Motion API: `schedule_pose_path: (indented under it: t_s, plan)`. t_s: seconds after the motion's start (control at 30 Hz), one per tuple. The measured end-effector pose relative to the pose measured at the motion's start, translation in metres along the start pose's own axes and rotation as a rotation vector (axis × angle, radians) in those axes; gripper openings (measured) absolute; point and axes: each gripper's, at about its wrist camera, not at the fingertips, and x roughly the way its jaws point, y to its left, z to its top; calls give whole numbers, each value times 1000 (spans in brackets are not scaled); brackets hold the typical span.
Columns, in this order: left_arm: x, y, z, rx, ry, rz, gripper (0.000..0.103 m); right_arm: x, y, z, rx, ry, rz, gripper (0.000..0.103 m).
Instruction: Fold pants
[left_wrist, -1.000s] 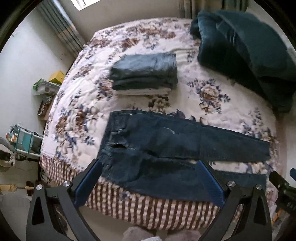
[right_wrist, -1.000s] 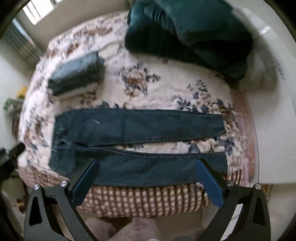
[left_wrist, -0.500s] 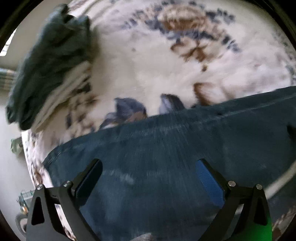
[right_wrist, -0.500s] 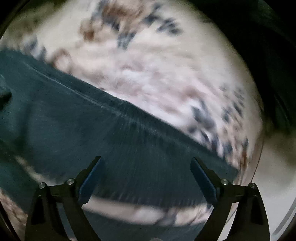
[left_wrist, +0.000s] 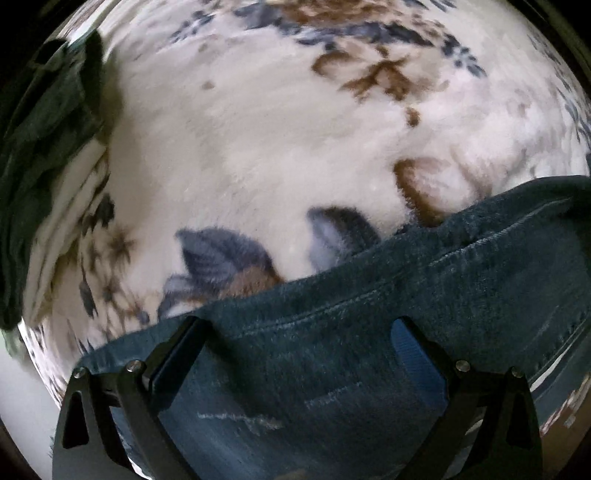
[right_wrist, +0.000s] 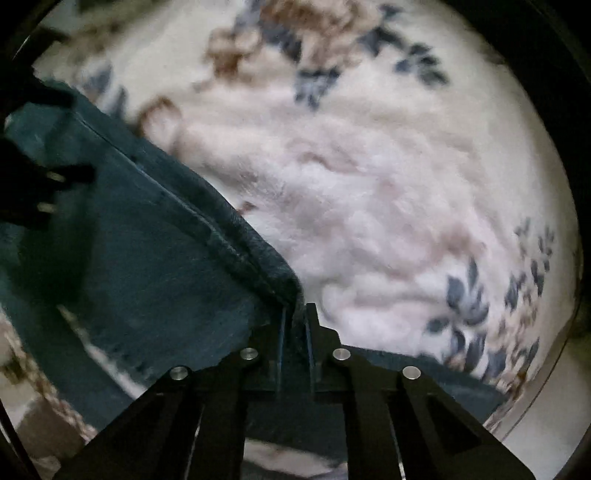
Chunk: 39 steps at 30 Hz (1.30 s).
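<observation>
We see a plush bedspread (left_wrist: 258, 155) filling most of both views: white pile with brown and blue flower motifs, soft and slightly blurred. At the left wrist view's left edge lies a dark green heap of cloth (left_wrist: 40, 140) on the cover. Daylight seems diffuse. Along the right wrist view's lower left, a checked border (right_wrist: 55, 410) shows.

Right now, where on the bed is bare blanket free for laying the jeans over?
Free: the floral blanket beyond the jeans' far edge, right of the folded stack. In the right view, blanket lies bare ahead. Crowded: under both tools, left tool open, right tool clamping denim.
</observation>
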Motion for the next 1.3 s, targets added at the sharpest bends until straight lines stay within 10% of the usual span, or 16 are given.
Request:
schedule_pose_path:
  t_s: [0.23, 0.53, 0.83, 0.93, 1.1, 1.3]
  plan:
    - [-4, 20, -2, 52, -24, -40, 98, -48, -2, -41, 109, -155, 164, 8]
    - [-45, 32, -26, 167, -177, -35, 11, -53, 15, -46, 147, -131, 117, 8]
    - [-141, 76, -118, -27, -370, -99, 6, -78, 16, -74, 271, -173, 115, 8]
    - [-147, 26, -170, -165, -415, -151, 6, -91, 24, -102, 330, -184, 147, 8]
    - [-116, -61, -264, -409, -307, -248, 6, -94, 63, -168, 393, -123, 198, 8]
    - [3, -105, -333, -608, -6, -368, 0, -36, 132, -235, 288, 24, 23, 8]
